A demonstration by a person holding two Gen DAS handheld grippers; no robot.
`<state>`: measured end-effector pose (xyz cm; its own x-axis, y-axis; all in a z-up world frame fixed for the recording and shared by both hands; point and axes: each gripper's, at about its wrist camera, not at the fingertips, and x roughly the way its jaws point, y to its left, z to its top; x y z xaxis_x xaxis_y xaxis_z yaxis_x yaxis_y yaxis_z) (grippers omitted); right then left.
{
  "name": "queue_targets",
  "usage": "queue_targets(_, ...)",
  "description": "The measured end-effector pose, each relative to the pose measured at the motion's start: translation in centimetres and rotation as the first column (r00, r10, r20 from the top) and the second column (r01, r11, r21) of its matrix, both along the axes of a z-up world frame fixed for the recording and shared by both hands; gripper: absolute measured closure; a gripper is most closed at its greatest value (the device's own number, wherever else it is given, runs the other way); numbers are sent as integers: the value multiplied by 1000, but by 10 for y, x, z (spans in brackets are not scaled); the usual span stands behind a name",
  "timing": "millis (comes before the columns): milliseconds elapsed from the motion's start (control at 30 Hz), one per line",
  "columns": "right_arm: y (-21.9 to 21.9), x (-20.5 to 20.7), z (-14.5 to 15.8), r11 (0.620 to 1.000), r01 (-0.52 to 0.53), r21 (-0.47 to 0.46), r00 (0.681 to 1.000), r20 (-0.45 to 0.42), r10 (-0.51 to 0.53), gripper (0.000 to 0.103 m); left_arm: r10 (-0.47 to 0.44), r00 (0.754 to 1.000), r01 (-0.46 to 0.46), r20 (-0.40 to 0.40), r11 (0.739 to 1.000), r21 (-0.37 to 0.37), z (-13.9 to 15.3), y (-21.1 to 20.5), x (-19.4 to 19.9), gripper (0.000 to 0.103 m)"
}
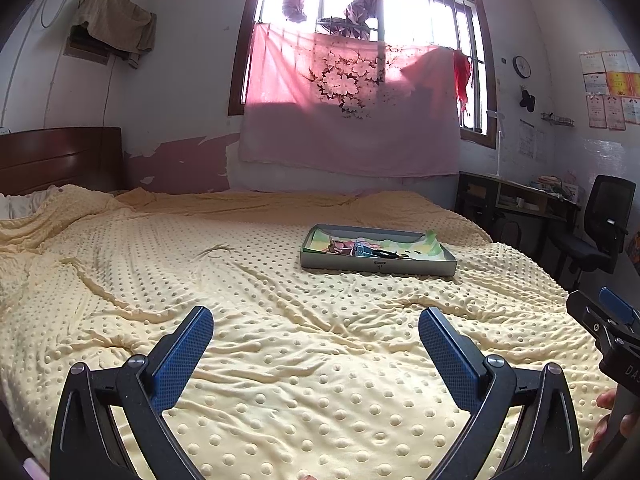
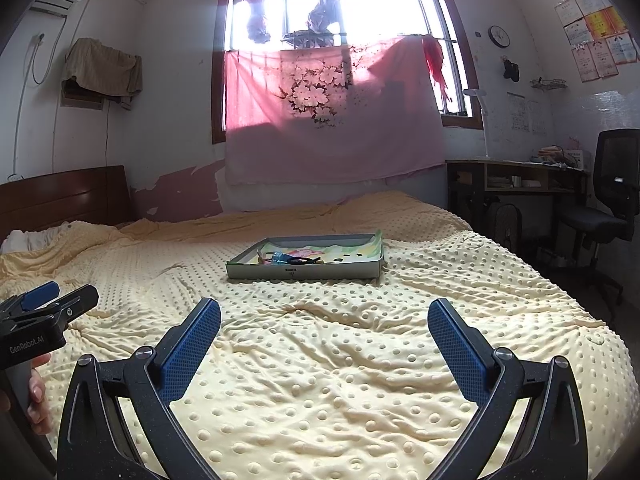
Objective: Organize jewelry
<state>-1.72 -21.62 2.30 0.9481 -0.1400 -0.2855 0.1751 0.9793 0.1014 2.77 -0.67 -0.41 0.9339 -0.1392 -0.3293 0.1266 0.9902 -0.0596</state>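
A shallow grey tray [image 1: 378, 267] with a colourful lining lies on the yellow dotted bedspread [image 1: 256, 320], ahead and to the right. Small jewelry pieces [image 1: 360, 249] lie bunched in it; too small to tell apart. The tray also shows in the right wrist view [image 2: 304, 273], ahead, with the jewelry [image 2: 290, 259] near its front. My left gripper [image 1: 316, 316] is open and empty above the bedspread, well short of the tray. My right gripper [image 2: 324, 310] is open and empty, also short of the tray. Each gripper shows at the edge of the other's view.
A wooden headboard [image 1: 60, 158] and pillow are at the far left. A dark desk [image 2: 516, 180] and black office chair [image 2: 608, 204] stand right of the bed. A pink cloth [image 1: 352, 112] hangs under the window behind the bed.
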Motion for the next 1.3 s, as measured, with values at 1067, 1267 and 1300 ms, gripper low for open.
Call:
queue_targets(1067,0,-3,6,1000,4,-4,1000,8,-3,1,4,1000,-4,14,1000,-1,5,0,-5,0)
queue_targets(1267,0,-3,6,1000,3,-3,1000,8,-3,1,4,1000,-4,13,1000,-1,5,0,-6,0)
queue_targets(1300,0,-3,6,1000,4,-4,1000,8,-4,1,5,1000,-5,15,1000,-1,5,0,-6,0)
